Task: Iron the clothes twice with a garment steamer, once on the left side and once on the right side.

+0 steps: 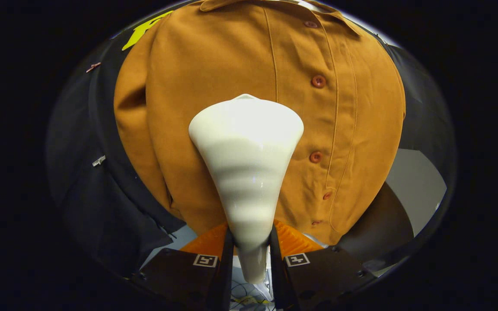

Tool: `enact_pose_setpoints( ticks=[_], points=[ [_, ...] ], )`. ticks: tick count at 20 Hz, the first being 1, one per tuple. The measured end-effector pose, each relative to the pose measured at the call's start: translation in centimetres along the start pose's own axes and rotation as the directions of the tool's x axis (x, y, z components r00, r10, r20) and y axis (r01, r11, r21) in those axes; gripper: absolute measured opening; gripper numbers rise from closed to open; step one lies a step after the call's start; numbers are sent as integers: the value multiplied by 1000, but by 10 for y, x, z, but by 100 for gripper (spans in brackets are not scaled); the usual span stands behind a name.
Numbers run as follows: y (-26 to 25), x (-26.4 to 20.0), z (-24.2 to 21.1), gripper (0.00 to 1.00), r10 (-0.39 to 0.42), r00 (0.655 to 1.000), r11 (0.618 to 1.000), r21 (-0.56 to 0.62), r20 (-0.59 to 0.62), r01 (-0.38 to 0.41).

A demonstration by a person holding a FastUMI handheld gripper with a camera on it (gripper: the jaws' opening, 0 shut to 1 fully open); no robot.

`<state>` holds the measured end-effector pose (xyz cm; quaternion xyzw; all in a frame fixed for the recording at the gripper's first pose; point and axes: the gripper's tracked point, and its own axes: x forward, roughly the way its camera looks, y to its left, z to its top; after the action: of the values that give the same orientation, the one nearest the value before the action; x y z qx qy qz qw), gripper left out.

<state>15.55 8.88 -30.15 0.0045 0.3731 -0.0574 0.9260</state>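
Observation:
A mustard-brown button shirt (214,77) hangs upright on the booth's black wall, its row of buttons (318,81) running down just right of the steamer. My gripper (251,250) is shut on the narrow handle of a white garment steamer (247,164). The steamer widens away from the fingers (225,255) into a broad head that sits against the shirt's front, left of the button placket at about mid-chest height. The face of the steamer head is hidden against the cloth.
Black cloth (93,203) hangs behind and to the left of the shirt, held by small clips (98,161). A pale grey surface (417,185) shows beyond the shirt's lower right hem. Cables (249,298) lie below, between the fingers.

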Motion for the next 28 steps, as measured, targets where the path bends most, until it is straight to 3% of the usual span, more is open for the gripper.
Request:
enact_pose_setpoints(
  ticks=[10,14,20,28],
  points=[
    [-5,11,-62,42,16,989,999,34,-144,-11],
    [-10,-10,-64,42,30,988,999,29,-155,-26],
    [-39,-72,20,42,28,996,999,40,84,-31],
    [-100,-163,106,41,-49,934,997,74,353,24]
  ],
)
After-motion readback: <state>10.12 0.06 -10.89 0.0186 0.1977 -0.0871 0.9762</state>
